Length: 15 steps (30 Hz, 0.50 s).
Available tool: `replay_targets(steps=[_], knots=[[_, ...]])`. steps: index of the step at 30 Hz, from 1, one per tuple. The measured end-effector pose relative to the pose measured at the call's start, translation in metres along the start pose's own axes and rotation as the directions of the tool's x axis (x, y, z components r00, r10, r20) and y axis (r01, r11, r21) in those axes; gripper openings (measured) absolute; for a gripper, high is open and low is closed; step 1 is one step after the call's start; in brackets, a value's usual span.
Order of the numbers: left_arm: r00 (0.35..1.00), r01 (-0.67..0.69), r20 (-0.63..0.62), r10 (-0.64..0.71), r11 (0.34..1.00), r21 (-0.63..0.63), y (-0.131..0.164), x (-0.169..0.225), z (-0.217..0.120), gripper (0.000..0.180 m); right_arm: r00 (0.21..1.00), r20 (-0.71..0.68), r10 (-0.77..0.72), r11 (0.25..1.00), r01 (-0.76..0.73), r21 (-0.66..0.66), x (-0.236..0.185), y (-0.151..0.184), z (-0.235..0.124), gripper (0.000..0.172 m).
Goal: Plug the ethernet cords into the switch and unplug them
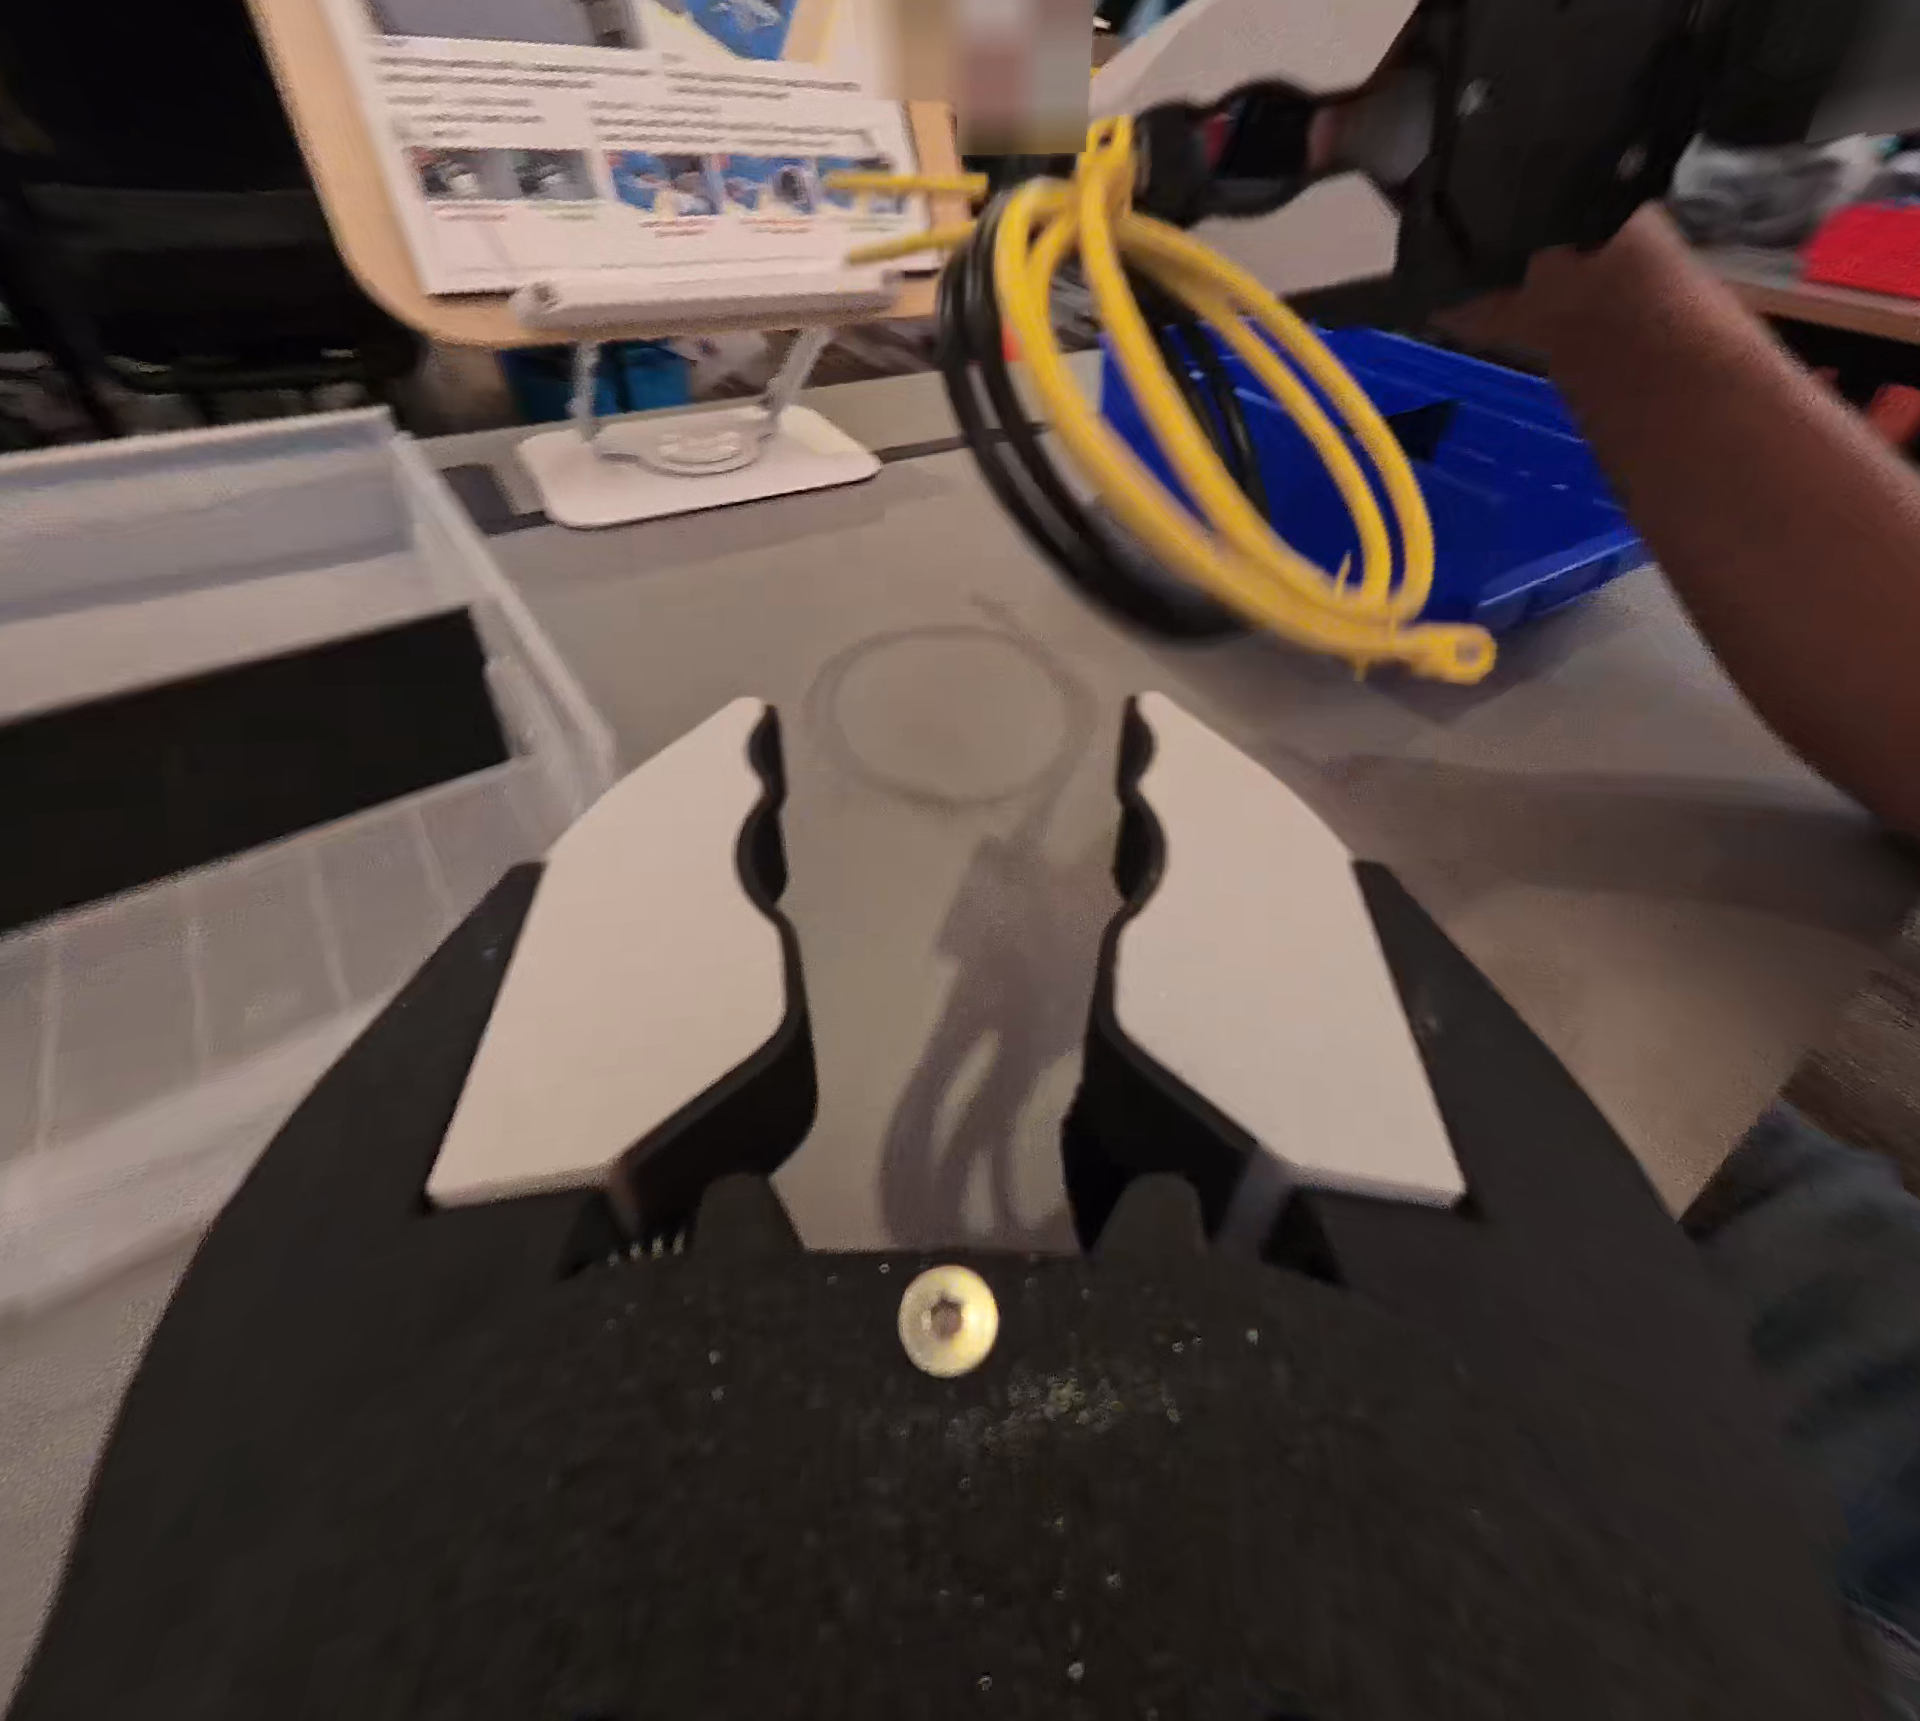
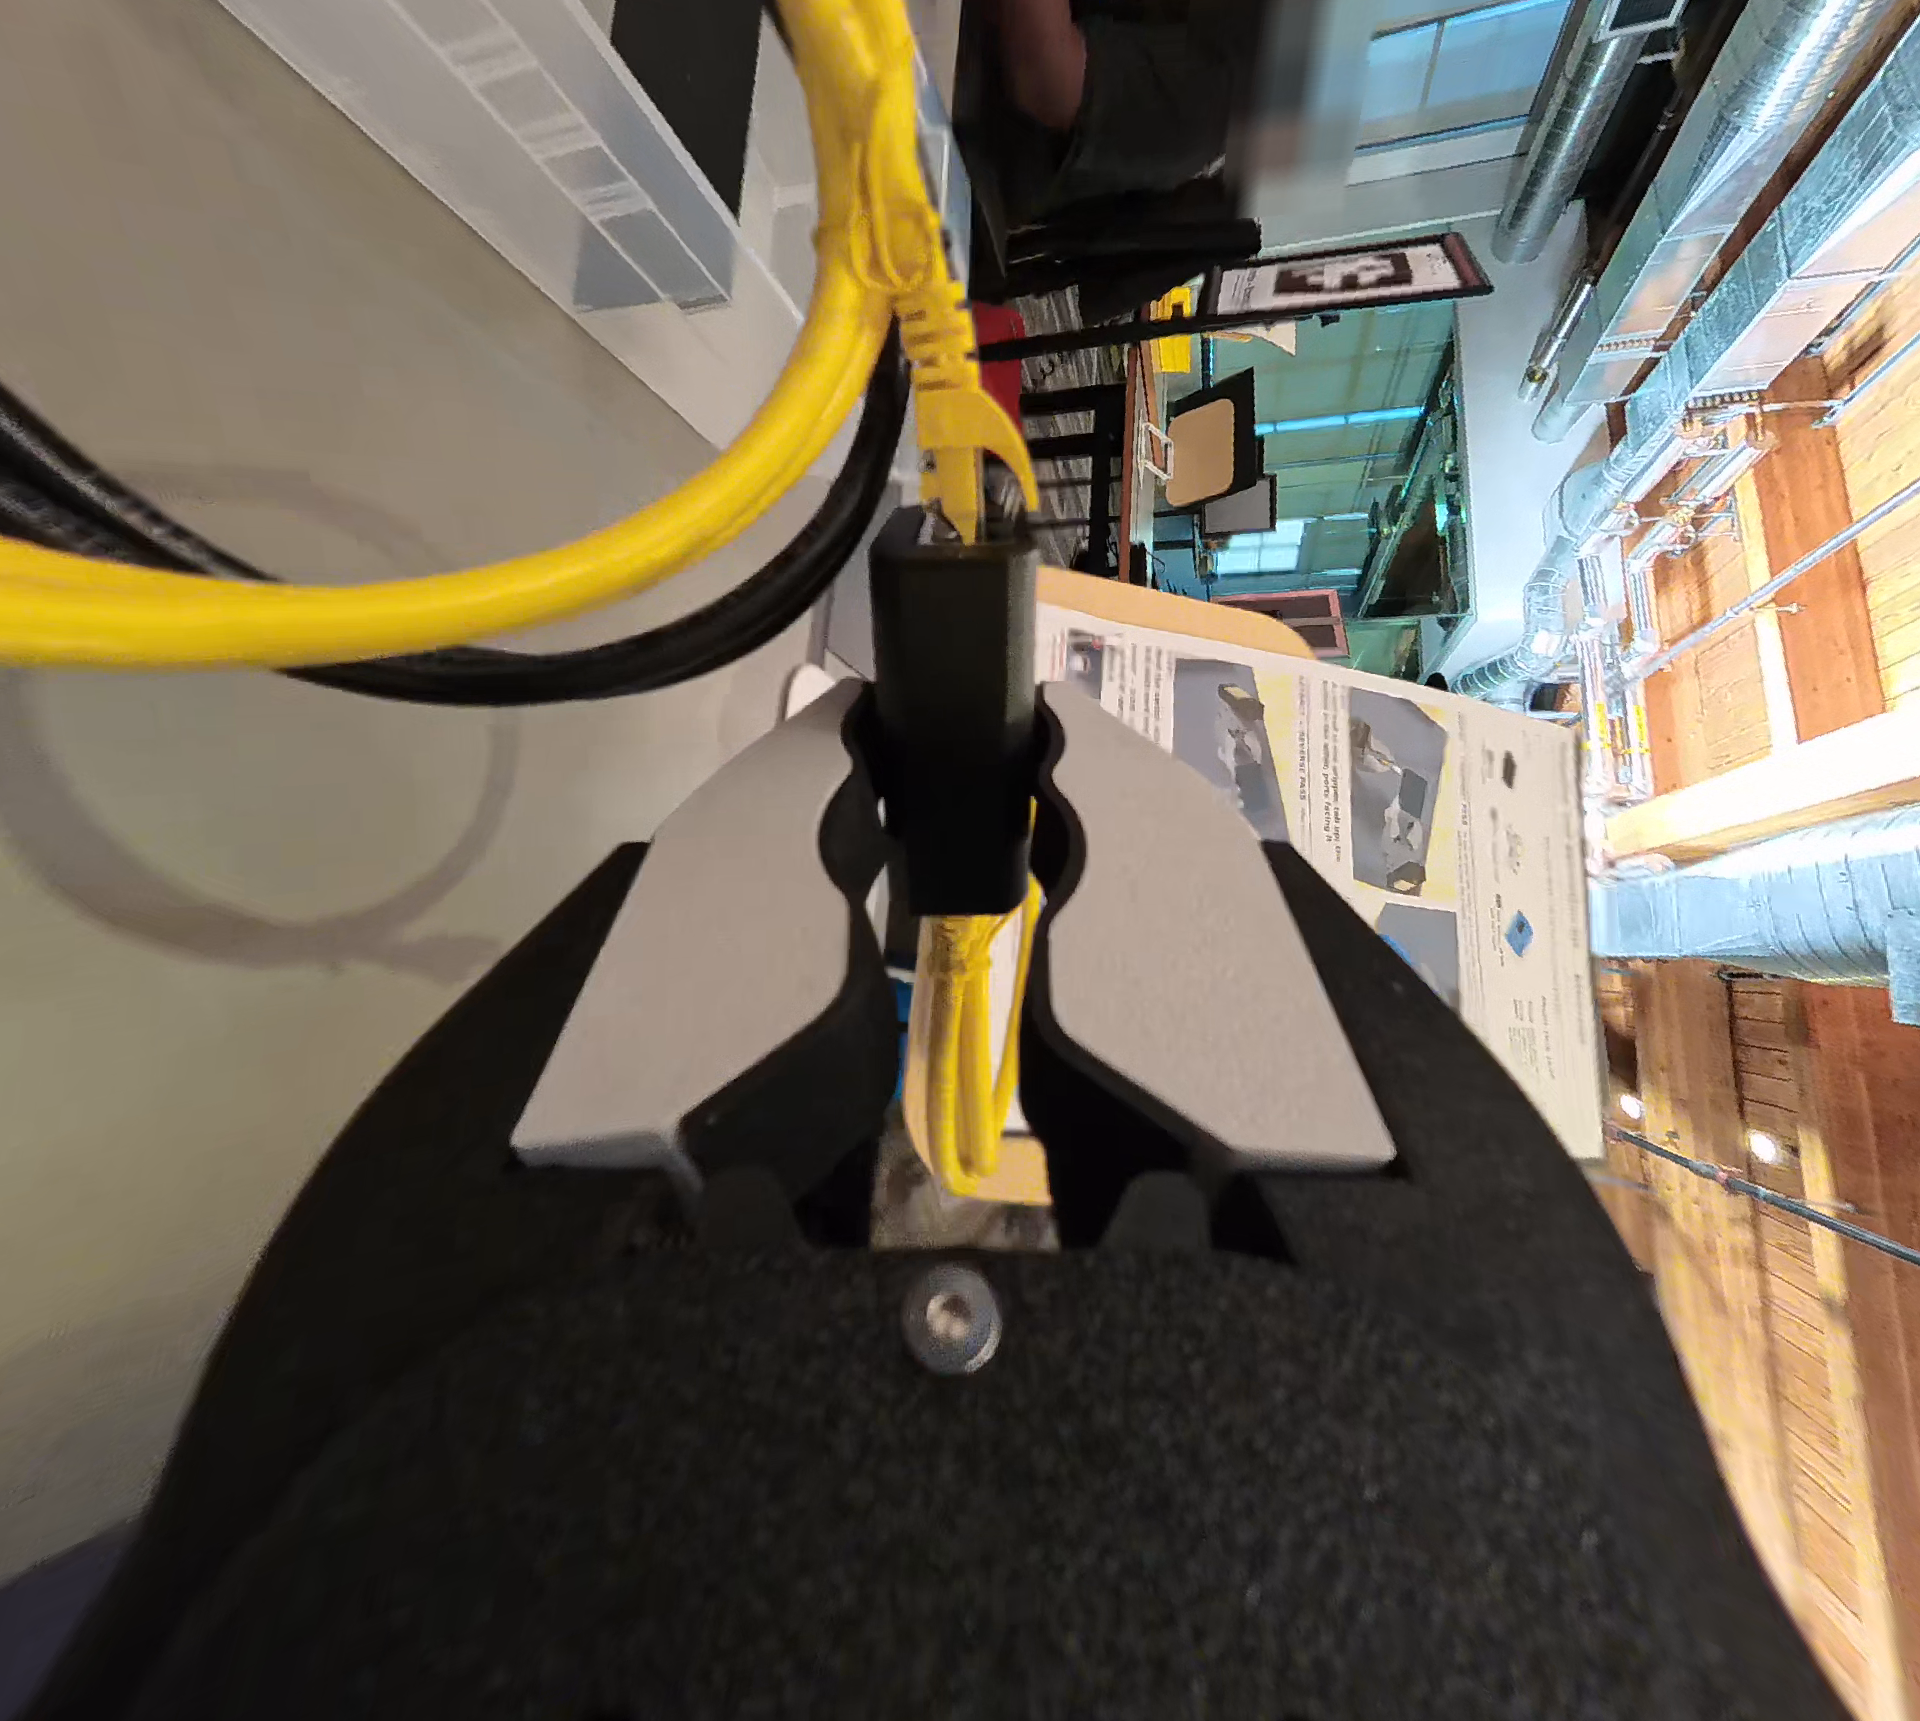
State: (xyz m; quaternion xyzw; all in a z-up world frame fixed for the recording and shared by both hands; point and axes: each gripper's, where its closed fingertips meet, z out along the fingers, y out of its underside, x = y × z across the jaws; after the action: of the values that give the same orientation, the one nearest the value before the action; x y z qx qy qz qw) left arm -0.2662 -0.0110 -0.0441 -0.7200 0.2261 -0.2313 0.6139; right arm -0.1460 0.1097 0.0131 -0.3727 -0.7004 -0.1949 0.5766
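Table [image 1: 665,622] bare under L gripper [image 1: 948,741], jaws spread, nothing between.

R gripper [image 2: 951,715] clenched on black switch [image 2: 951,632], held in air, both pads pressing sides; yellow plugs [image 2: 951,424] seated both ends.

Cord bundle [image 1: 1195,445] dangles below, yellow + black loops.

To do well: keep R steady, bring L onto plug boot, squeeze tab, pull straight.

Count: 2 grippers, 1 switch, 1 blue bin [image 1: 1507,466], 1 clear box [image 1: 208,632], yellow cords seemingly 2, black can't count.
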Motion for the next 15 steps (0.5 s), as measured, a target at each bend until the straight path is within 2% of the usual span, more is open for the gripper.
replay_targets(steps=[1,3,8,12,15], knots=[[0.999,0.001,0.032,-0.002,0.999,0.032,0.011,0.001,-0.01,0.053,1.0,-0.002,-0.016,0.999,0.016,-0.028,0.0,0.004,0.001,0.024],[0.999,0.007,0.043,-0.01,0.998,0.067,0.019,0.007,-0.022,0.053,1.0,0.003,-0.026,0.998,0.026,-0.049,-0.001,0.006,0.002,0.024],[0.999,-0.045,-0.026,0.043,0.996,-0.072,0.045,0.013,-0.012,0.054,1.0,-0.021,-0.021,0.993,0.018,-0.113,0.016,0.017,-0.007,0.024],[0.994,0.001,-0.11,-0.019,0.987,-0.158,0.062,0.025,-0.004,0.051,0.998,-0.001,0.056,0.989,-0.056,-0.138,0.041,0.026,-0.029,0.024],[0.984,0.036,-0.167,-0.07,0.979,-0.198,0.069,0.037,-0.003,0.048,0.973,0.083,0.214,0.972,-0.204,-0.114,0.058,0.033,-0.046,0.024]])
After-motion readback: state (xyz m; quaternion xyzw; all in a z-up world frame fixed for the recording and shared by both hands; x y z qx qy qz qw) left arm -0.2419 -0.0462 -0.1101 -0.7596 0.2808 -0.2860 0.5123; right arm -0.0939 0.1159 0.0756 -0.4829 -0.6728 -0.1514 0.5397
